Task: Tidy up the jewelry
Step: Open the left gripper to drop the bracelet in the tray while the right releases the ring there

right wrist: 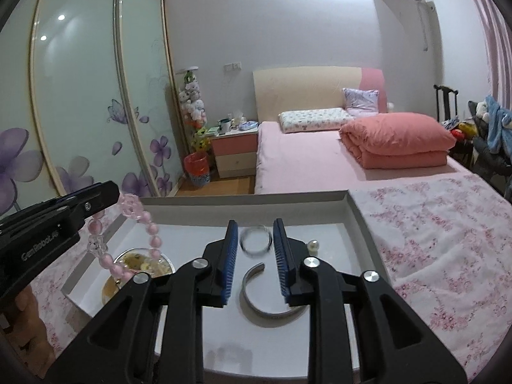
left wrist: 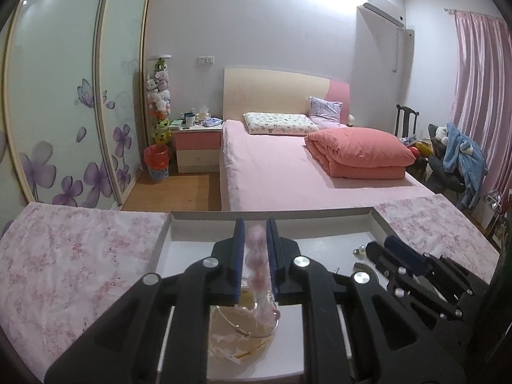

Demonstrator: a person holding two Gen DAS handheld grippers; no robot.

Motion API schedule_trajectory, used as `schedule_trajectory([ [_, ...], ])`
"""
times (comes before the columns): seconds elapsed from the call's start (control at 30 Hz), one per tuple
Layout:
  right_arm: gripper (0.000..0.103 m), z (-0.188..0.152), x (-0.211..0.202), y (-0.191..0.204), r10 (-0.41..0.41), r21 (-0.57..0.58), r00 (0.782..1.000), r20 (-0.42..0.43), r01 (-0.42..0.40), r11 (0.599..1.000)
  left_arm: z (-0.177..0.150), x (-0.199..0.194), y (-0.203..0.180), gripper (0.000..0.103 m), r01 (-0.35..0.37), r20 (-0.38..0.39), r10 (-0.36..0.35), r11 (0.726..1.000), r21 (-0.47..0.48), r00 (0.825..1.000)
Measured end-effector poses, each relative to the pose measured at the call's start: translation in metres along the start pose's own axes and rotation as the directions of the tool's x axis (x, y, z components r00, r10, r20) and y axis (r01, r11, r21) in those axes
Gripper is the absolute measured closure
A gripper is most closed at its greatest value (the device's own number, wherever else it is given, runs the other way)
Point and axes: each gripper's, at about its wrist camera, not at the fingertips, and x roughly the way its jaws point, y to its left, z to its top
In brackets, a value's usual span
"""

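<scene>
My left gripper [left wrist: 255, 224] is shut on a pink bead bracelet [left wrist: 256, 257] and holds it above a clear glass dish [left wrist: 241, 336] in the white tray [left wrist: 272, 215]. In the right wrist view the bracelet [right wrist: 140, 227] hangs from the left gripper [right wrist: 110, 196] over the dish [right wrist: 140, 264]. My right gripper [right wrist: 255, 230] is open and empty, low over the tray [right wrist: 243, 196], with a grey open cuff bangle [right wrist: 265, 300] and a thin wire ring bracelet [right wrist: 255, 240] between its fingers. A pearl earring [right wrist: 313, 245] lies to the right.
The tray sits on a table with a pink floral cloth [right wrist: 441, 240]. A thin silver bangle [left wrist: 252, 331] rests on the dish. Behind are a pink bed [left wrist: 288, 166], a nightstand [left wrist: 198, 148] and a floral wardrobe [left wrist: 64, 112].
</scene>
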Motion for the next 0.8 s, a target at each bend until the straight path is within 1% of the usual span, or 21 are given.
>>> schedule_trajectory([
  [0.03,0.056,0.0,-0.001,0.0,0.006,0.007,1.0,-0.001,-0.006,1.0,0.001,-0.001,0.004,0.078,-0.003,0.003,0.003,1.0,-0.007,1.0],
  [0.1,0.056,0.001,-0.004,0.001,0.003,0.004,1.0,0.008,-0.003,1.0,0.003,-0.007,0.006,0.075,-0.012,0.012,0.013,1.0,-0.021,1.0],
  [0.27,0.056,0.005,-0.023,0.0,0.0,-0.016,1.0,0.03,0.0,1.0,0.007,-0.028,0.026,0.074,-0.042,0.038,0.044,0.998,-0.046,0.998],
  [0.4,0.056,0.003,-0.044,-0.004,-0.009,-0.027,0.999,0.042,0.01,1.0,-0.002,-0.052,0.037,0.072,-0.056,0.045,0.058,0.998,-0.039,0.997],
  [0.47,0.056,0.002,-0.054,-0.008,-0.011,-0.028,0.999,0.045,0.012,1.0,-0.01,-0.064,0.041,0.07,-0.05,0.036,0.051,0.998,-0.038,0.998],
  [0.57,0.056,-0.002,-0.068,-0.013,-0.01,-0.028,0.999,0.05,0.012,1.0,-0.025,-0.077,0.046,0.069,-0.017,0.001,0.018,0.999,-0.045,1.0],
  [0.63,0.056,-0.006,-0.077,-0.014,-0.011,-0.022,0.999,0.052,0.012,1.0,-0.04,-0.082,0.045,0.069,0.019,-0.05,-0.021,0.999,-0.039,0.999],
  [0.7,0.056,-0.011,-0.085,-0.016,-0.007,-0.009,0.999,0.05,0.008,1.0,-0.055,-0.082,0.041,0.069,0.054,-0.107,-0.057,0.998,-0.024,0.993],
  [0.8,0.056,-0.017,-0.091,-0.018,-0.002,0.01,0.999,0.04,0.002,1.0,-0.077,-0.077,0.029,0.069,0.118,-0.207,-0.114,0.993,0.005,0.972],
])
